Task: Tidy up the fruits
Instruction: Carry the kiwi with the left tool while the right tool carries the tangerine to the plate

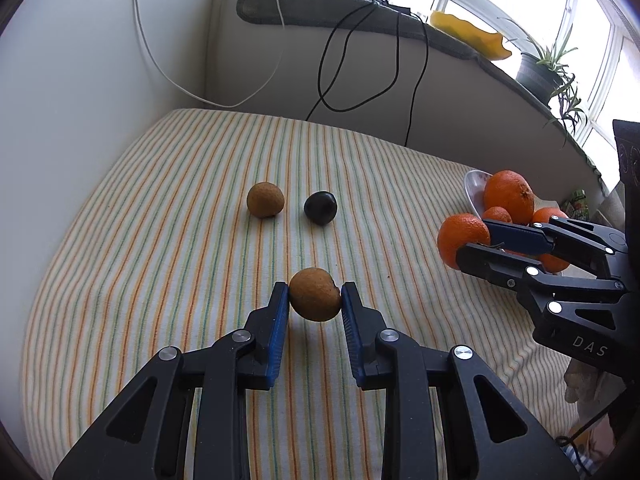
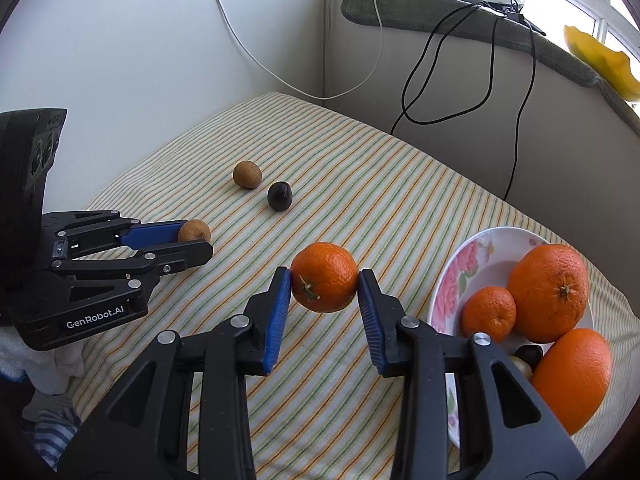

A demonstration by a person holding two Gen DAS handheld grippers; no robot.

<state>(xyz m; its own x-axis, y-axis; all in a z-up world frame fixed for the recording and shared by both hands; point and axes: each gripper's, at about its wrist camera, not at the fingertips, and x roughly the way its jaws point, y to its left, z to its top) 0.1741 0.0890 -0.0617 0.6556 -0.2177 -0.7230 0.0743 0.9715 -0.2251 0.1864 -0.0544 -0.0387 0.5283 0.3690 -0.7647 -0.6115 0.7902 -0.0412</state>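
My left gripper (image 1: 315, 294) pinching a brown fruit (image 1: 315, 295) above the striped cloth (image 1: 160, 240), my right gripper (image 2: 324, 278) fingers clamping a mandarin (image 2: 324, 277) left of the fruit plate (image 2: 472, 256), brown and dark fruits lying far.

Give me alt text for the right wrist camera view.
The right gripper holds a small orange mandarin above a striped cloth, beside a floral white plate of oranges. The left gripper grips a brown round fruit.
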